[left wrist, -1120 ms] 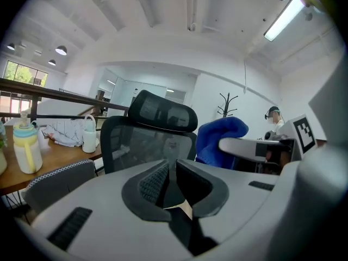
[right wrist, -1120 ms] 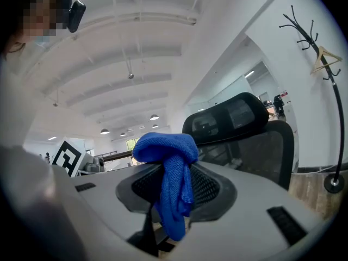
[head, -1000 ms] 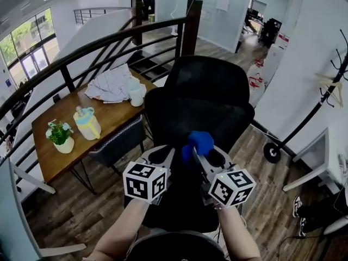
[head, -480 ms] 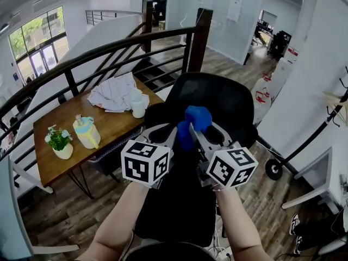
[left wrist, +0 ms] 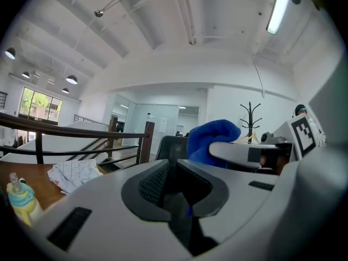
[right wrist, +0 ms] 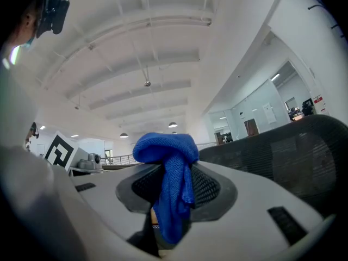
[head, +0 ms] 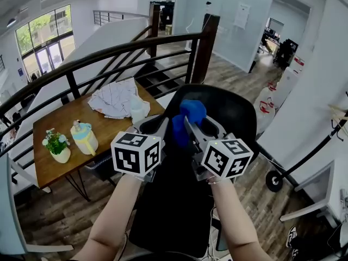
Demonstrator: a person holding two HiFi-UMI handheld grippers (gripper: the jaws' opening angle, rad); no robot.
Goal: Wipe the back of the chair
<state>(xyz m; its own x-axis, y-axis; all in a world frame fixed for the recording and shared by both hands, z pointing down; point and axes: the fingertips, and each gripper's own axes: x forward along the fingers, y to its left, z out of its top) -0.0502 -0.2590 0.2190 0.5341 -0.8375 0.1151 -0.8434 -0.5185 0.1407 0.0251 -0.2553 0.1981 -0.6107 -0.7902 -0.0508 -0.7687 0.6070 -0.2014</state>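
Note:
A black mesh office chair [head: 234, 113] stands below me with its back [right wrist: 293, 156] toward the railing. My right gripper [head: 190, 126] is shut on a blue cloth [head: 187, 116], which bunches above the jaws [right wrist: 168, 162] and hangs down between them. The cloth is raised near the top of the chair back; whether it touches I cannot tell. My left gripper [head: 157, 126] sits close beside the right one, its jaws shut with nothing between them [left wrist: 171, 186]. The blue cloth [left wrist: 209, 137] shows to its right in the left gripper view.
A wooden table [head: 60, 129] at left carries a small plant [head: 56, 145], a yellow-and-blue jug [head: 84, 137], a white cup [head: 138, 110] and a crumpled white cloth [head: 114, 99]. A dark stair railing [head: 109, 53] runs behind the chair. A coat stand [head: 304, 151] is at right.
Both grippers have risen together with the blue cloth, from the chair's seat region up toward the top of the chair back. The view has tilted upward.

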